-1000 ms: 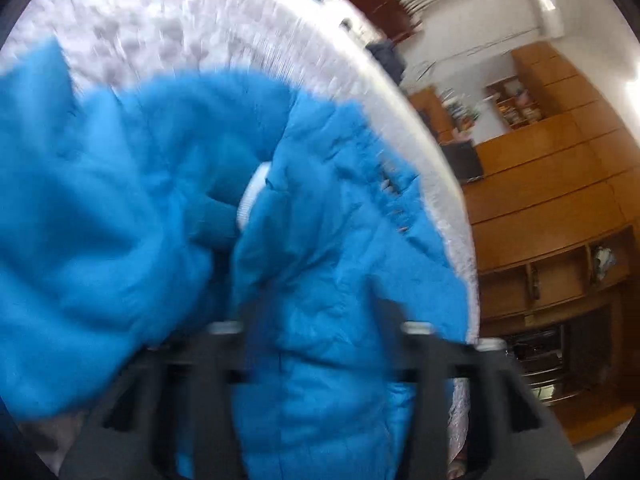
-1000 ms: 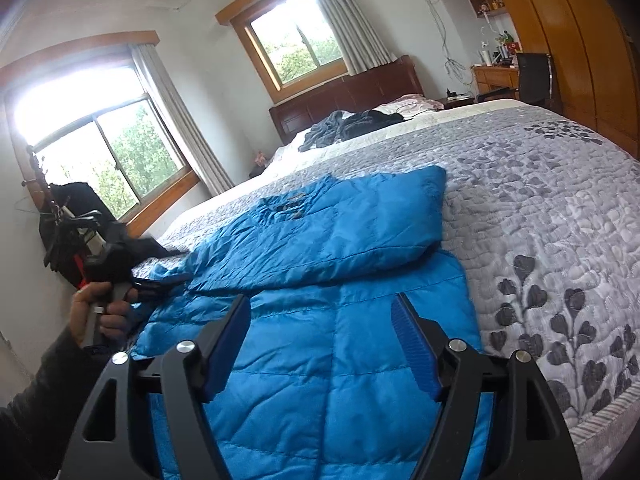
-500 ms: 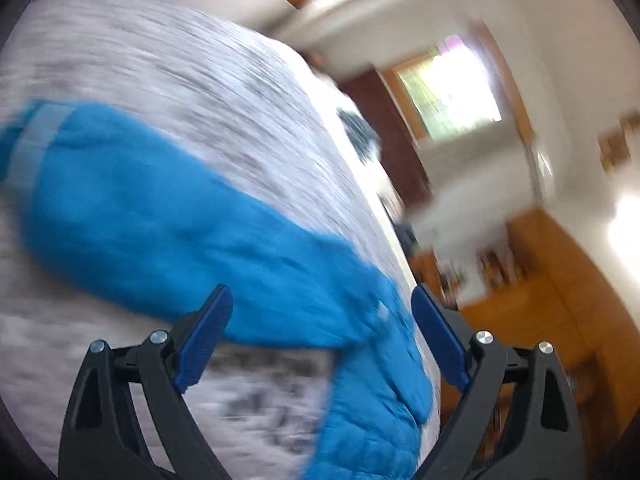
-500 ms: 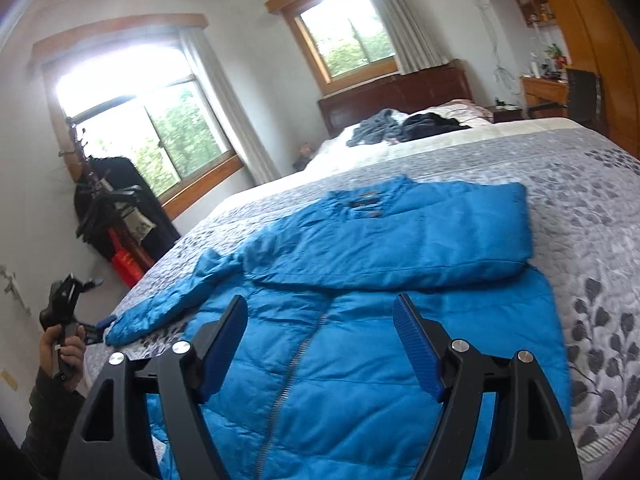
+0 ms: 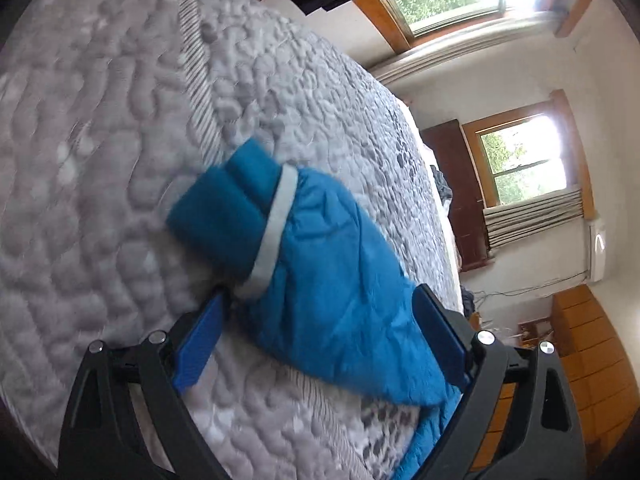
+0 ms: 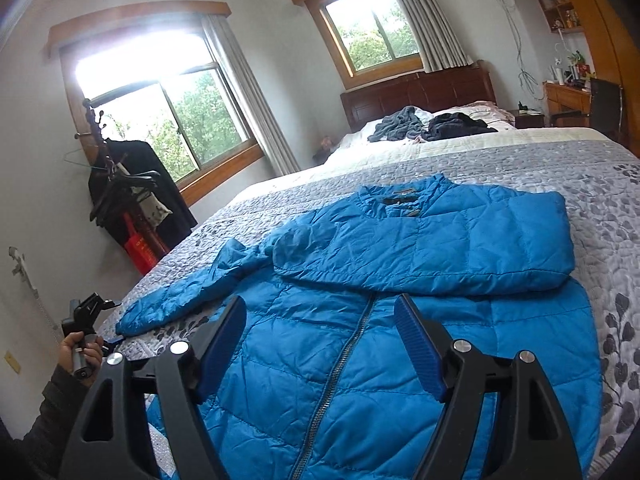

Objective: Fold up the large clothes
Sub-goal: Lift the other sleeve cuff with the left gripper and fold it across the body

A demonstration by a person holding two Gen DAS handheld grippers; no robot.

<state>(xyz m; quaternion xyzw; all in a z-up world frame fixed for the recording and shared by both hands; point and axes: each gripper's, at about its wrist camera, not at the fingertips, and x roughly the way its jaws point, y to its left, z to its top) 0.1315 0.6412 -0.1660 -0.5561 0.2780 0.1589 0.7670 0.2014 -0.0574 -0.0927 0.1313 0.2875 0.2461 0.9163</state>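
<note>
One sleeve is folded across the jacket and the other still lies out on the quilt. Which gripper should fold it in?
Left, probably. The left gripper is open with the unfolded sleeve lying between its fingers, near the cuff. The right gripper is open over the jacket body by the zipper, away from that sleeve.

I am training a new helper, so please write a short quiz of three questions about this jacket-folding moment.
1. True or false: the right gripper holds the blue jacket.
2. Which sleeve already lies folded across the chest: A the one near the left gripper, B the other sleeve?
3. What lies between the left gripper's open fingers?

Key: 1 false, it hovers open. 2 B. 3 the sleeve cuff end, ungripped.
</note>
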